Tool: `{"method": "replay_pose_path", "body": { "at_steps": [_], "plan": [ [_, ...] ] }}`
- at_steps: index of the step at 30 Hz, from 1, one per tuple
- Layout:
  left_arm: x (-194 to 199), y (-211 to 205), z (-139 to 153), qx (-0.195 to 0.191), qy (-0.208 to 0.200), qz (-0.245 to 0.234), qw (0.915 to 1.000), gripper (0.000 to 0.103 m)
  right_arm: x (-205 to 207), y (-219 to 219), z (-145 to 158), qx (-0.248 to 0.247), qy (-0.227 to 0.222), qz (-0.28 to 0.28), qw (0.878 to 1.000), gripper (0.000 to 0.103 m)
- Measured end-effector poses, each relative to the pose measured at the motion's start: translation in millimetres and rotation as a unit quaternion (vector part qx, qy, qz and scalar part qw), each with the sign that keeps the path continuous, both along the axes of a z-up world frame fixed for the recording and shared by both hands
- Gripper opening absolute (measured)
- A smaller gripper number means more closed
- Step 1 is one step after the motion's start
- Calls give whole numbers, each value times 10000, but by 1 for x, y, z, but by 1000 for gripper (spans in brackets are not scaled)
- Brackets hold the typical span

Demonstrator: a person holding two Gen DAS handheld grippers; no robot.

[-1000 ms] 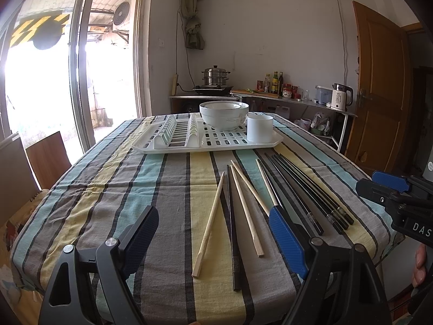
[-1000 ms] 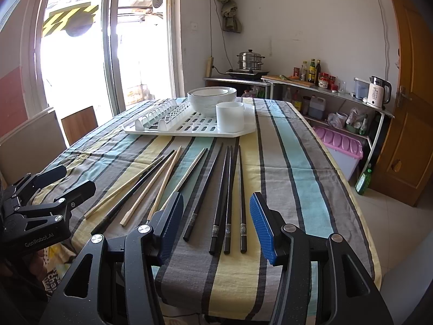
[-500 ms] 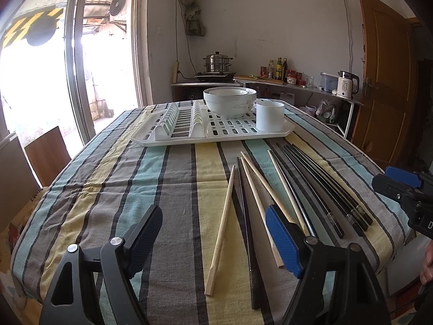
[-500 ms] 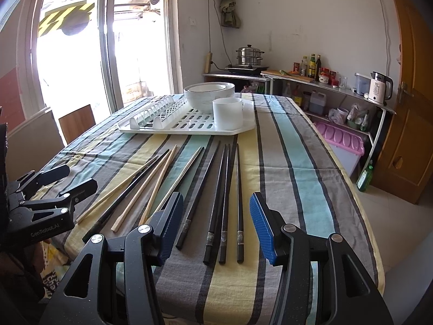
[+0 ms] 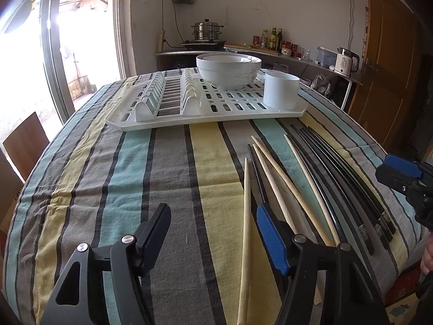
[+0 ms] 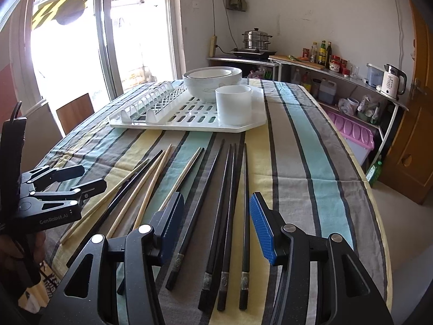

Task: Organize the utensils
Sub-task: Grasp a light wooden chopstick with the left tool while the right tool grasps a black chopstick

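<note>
Both tools have come forward and lower over the bench since a second ago, so the chopsticks now fill more of each view. We see the left tool (image 5: 212,224) with its jaws narrower than before (they have just been closing), yet they are still apart and press on nothing. One pale wooden chopstick (image 5: 245,233) lies on the cloth between its fingers, close to the blue pad of the right-hand finger (image 5: 270,239). The other wooden chopsticks (image 5: 281,187) and a single dark one run under and just beyond that same finger, fanning away toward the far side.

Our right tool (image 6: 216,220) stands open over the black chopsticks (image 6: 230,216), with nothing gripped. Three of them lie nearly parallel between its fingers, their ends banded in patterned silver metal; a fourth lies slanted beside the left-hand finger. Each is slim, straight and glossy, while the wooden ones are matte and taper toward the tip.

Ahead of both tools, well apart from them, sits a white slotted plastic drying rack (image 6: 173,124), carrying nested white bowls (image 6: 212,81) and a plain white cylindrical cup (image 6: 234,104). Beneath it all, the tablecloth (image 5: 135,176) is woven fabric, striped grey, teal, yellow and black, lightly creased.
</note>
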State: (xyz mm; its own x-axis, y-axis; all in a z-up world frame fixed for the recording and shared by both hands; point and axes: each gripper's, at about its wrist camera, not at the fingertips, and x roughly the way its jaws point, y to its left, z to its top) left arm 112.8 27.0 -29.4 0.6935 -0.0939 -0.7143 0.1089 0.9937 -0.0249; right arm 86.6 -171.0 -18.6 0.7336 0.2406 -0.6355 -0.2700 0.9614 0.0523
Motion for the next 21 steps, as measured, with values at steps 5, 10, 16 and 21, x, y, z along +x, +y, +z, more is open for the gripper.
{"method": "replay_pose_path", "body": {
  "at_steps": [5, 10, 16, 21],
  "plan": [
    [22, -6, -8, 41, 244, -259, 9994, 56, 29, 11, -5, 9, 266, 153, 9995, 33],
    [35, -12, -12, 89, 436, -467, 9979, 52, 58, 19, -15, -13, 622, 204, 9979, 23],
    [49, -18, -12, 351, 593, -581, 9959, 44, 82, 22, -23, -21, 913, 193, 9956, 19],
    [59, -24, -11, 441, 598, -661, 9950, 31, 96, 23, -28, -81, 1074, 153, 9941, 16]
  ]
}}
